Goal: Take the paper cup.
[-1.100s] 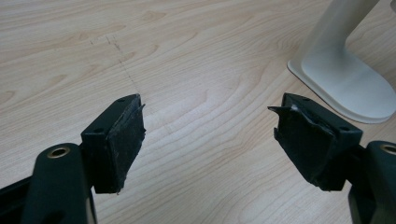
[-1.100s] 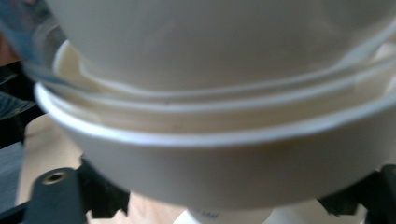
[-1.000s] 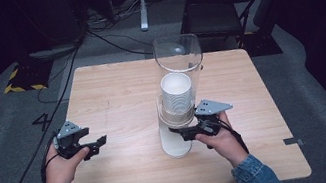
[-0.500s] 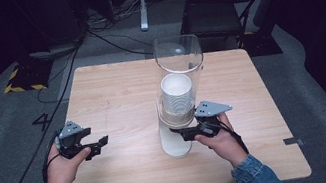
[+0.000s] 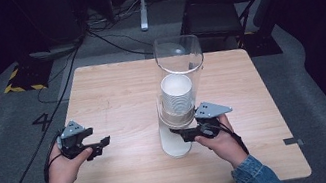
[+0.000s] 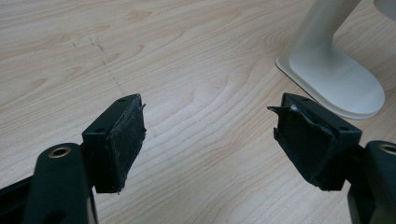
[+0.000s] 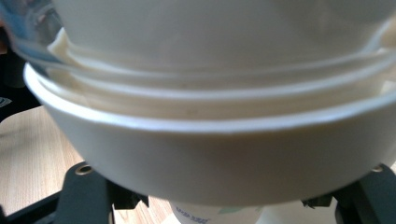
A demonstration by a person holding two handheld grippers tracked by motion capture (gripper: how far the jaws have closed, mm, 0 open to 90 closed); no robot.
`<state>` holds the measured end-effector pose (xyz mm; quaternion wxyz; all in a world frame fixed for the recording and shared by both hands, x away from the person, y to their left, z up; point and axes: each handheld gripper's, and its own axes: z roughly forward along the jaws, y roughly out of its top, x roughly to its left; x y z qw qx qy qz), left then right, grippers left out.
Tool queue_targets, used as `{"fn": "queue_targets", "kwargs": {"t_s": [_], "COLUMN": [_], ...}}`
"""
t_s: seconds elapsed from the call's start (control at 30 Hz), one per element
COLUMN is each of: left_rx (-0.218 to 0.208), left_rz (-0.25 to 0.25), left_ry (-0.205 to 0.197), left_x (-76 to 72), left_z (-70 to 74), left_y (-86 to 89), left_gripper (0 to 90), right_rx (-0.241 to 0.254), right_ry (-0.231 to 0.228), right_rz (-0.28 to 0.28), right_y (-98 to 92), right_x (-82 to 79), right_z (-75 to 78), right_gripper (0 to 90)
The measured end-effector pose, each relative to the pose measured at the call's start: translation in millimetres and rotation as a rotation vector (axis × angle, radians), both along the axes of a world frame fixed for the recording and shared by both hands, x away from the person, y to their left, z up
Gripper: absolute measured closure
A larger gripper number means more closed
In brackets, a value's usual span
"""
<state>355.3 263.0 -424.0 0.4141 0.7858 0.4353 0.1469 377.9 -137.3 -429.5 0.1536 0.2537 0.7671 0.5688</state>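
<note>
My left gripper has its fingers spread wide with nothing between them, only bare wooden counter under the gap; the white foot of the cup dispenser lies ahead of them and off to the right, well apart. My left hand holds that gripper low over the near left part of the counter, fingers pointing toward the dispenser. My right gripper is pushed up against the lower end of the dispenser, a clear tube on a white stand with a stack of white paper cups inside it. From the right gripper view, the white collar at the tube's bottom fills the space just above and ahead of my fingers, and the bottom cup pokes out right between them. The finger pads are hidden under that collar, so I cannot tell whether they are closed on the cup or merely flanking it. My right hand grips from the near right side, wrist angled inward. Compared with a second ago, both hands sit in practically the same spots; I see no real change.
</note>
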Motion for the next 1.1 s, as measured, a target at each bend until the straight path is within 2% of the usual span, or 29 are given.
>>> {"fn": "queue_targets", "kwargs": {"t_s": [0.17,0.23,0.53,0.57,0.6,0.63,0.7,0.87,1.1], "left_rx": [0.004,0.002,0.002,0.006,0.008,0.008,0.006,0.001,-0.004], "left_rz": [-0.01,-0.013,-0.017,-0.022,-0.024,-0.026,-0.025,-0.025,-0.023], "left_ry": [0.004,0.002,0.006,0.004,0.004,0.003,0.003,0.003,0.002], "left_x": [-0.2,0.0,-0.1,0.1,0.1,0.1,0.0,0.5,0.1], "left_z": [0.0,-0.6,-0.9,-0.9,-0.8,-0.7,-0.3,0.0,-0.1], "left_y": [-2.7,-4.0,-5.0,-5.3,-5.6,-5.7,-5.8,-5.1,-5.3], "left_gripper": [24.1,24.1,24.1,24.1,24.1,24.1,24.1,24.1,24.1], "right_rx": [-0.006,-0.01,-0.019,-0.049,-0.114,-0.136,-0.112,-0.131,-0.16], "right_ry": [0.005,0.021,0.016,0.013,0.017,0.039,0.086,0.062,0.082], "right_rz": [0.004,0.004,0.005,0.006,-0.002,0.0,0.009,0.014,0.025], "right_y": [0.0,0.3,0.1,0.4,1.4,1.9,0.7,-1.6,-1.9], "right_x": [-0.8,-0.8,0.0,1.3,2.6,4.0,5.3,3.3,1.4], "right_z": [-0.7,-2.9,-3.9,-5.6,-10.4,-20.3,-32.0,-31.8,-33.8], "right_gripper": [32.9,33.2,33.1,33.9,35.5,35.9,35.9,35.1,34.5]}}
